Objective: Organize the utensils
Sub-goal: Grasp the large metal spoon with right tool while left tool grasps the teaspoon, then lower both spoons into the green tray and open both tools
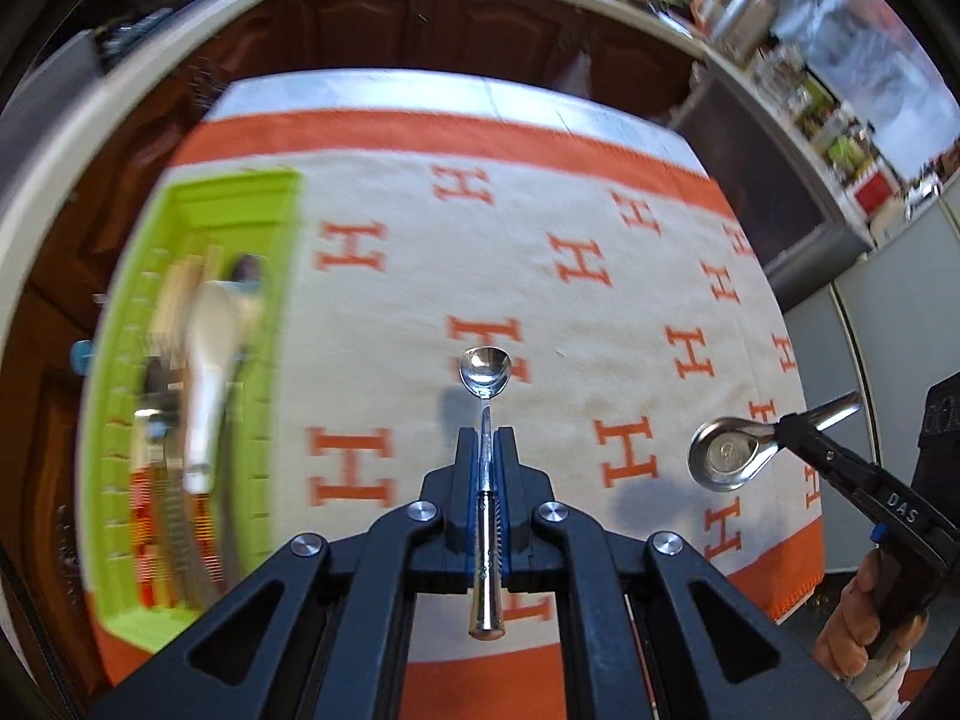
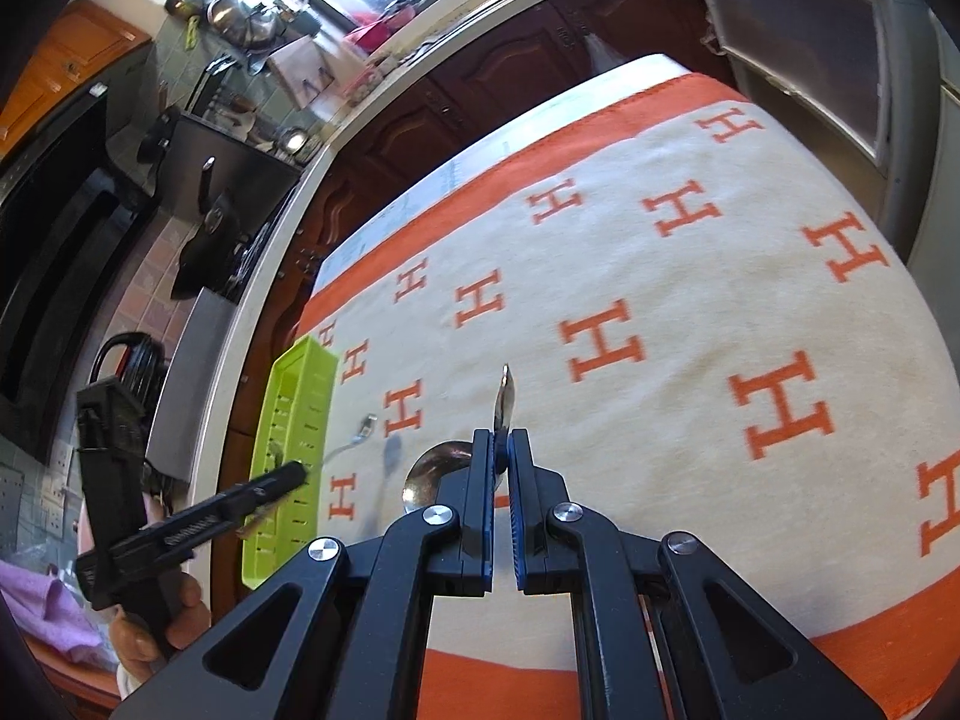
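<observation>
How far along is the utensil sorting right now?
Done: several utensils, a white spoon among them, lie in the green tray. In hand: left gripper clamps a small metal spoon; right gripper clamps a larger one. Left: placing both in the tray.

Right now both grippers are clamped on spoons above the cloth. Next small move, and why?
Probably carry the left gripper sideways toward the green tray and lower its small metal spoon in. It is gripped by the handle, bowl forward, lifted off the cloth, and the tray already holds other utensils. The right gripper, holding the larger spoon, sits farther from the tray, so it can wait.
</observation>
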Motion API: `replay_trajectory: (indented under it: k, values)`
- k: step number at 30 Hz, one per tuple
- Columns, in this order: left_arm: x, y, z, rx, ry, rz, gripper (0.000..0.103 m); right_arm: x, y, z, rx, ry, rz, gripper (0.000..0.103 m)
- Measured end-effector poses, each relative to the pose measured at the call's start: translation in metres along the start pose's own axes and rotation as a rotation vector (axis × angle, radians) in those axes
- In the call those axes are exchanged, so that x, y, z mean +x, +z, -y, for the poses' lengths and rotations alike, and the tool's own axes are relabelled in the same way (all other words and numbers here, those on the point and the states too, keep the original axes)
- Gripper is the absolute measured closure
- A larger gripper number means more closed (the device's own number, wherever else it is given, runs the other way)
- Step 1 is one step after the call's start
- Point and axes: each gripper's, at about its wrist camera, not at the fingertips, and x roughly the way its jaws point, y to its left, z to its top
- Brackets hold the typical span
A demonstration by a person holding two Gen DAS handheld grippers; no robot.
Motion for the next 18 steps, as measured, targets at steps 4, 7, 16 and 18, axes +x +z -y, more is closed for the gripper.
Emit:
replay_trajectory:
  k: [4,7,16,18]
  values:
    - [-0.028,0.001,-0.035,-0.042,0.046,0.067,0.101,0.006,0.0,-0.022,-0.047,0.018,-0.023,0.098]
    - [-0.041,0.0,-0.064,-0.082,0.088,0.106,0.101,0.009,0.0,-0.04,-0.077,0.033,-0.041,0.098]
    - [-0.032,-0.007,-0.126,-0.147,0.108,0.116,0.101,0.024,-0.005,-0.098,-0.19,0.062,-0.092,0.098]
    - [-0.025,-0.009,-0.136,-0.163,0.085,0.109,0.101,0.029,-0.008,-0.111,-0.216,0.059,-0.108,0.098]
